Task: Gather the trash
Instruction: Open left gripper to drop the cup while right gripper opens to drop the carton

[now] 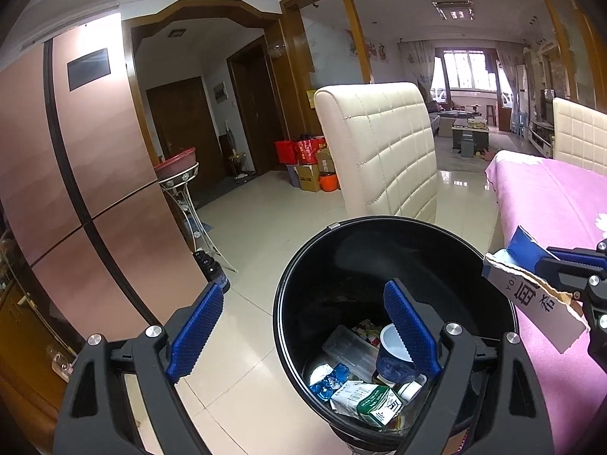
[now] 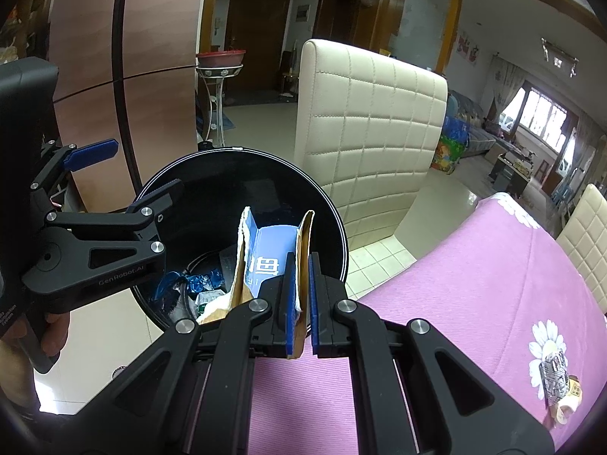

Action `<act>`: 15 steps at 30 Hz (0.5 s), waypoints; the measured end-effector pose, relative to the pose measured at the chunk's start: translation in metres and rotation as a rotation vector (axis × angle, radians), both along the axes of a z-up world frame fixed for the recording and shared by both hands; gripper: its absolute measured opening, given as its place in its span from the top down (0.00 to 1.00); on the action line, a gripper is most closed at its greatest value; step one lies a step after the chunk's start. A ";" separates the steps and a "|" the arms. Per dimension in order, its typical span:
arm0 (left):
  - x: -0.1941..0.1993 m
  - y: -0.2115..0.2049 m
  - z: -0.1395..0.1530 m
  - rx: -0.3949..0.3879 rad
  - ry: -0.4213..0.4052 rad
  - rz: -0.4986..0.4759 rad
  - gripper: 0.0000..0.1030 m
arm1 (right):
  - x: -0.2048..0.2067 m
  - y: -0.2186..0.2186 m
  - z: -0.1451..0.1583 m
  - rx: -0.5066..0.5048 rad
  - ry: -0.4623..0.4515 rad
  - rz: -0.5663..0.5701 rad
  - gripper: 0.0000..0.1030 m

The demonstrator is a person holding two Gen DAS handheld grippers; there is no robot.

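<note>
The right gripper (image 2: 301, 295) is clamped on a torn blue and brown carton (image 2: 271, 254), holding it over the near edge of a black bin (image 2: 242, 167). Wrappers (image 2: 201, 282) lie in the bin's bottom. At the left, the left gripper (image 2: 138, 174) stands with jaws wide apart at the bin's left rim, a hand (image 2: 53, 331) on its handle. A cream chair (image 2: 364, 129) stands beyond the bin. A pink tablecloth (image 2: 455, 284) covers the near right, with a crumpled foil wrapper (image 2: 554, 375) on it.

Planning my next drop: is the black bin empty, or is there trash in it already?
Partly filled. The black bin holds a blue cup, a green-and-white carton and blue wrappers covering its bottom; its upper walls are bare.
</note>
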State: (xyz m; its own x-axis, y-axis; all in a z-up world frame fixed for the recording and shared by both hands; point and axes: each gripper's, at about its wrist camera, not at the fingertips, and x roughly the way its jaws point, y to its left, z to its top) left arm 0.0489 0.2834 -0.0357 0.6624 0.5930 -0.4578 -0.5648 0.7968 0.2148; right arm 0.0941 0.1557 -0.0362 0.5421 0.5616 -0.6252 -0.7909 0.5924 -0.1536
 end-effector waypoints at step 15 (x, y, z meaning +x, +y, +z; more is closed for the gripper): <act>-0.001 0.003 -0.004 -0.012 0.007 0.002 0.18 | -0.003 0.002 -0.001 -0.004 0.016 0.013 0.93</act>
State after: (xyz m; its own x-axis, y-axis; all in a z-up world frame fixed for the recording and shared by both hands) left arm 0.0476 0.2862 -0.0396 0.6579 0.5887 -0.4697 -0.5650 0.7982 0.2090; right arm 0.0906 0.1575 -0.0376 0.5247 0.5658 -0.6360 -0.8010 0.5811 -0.1438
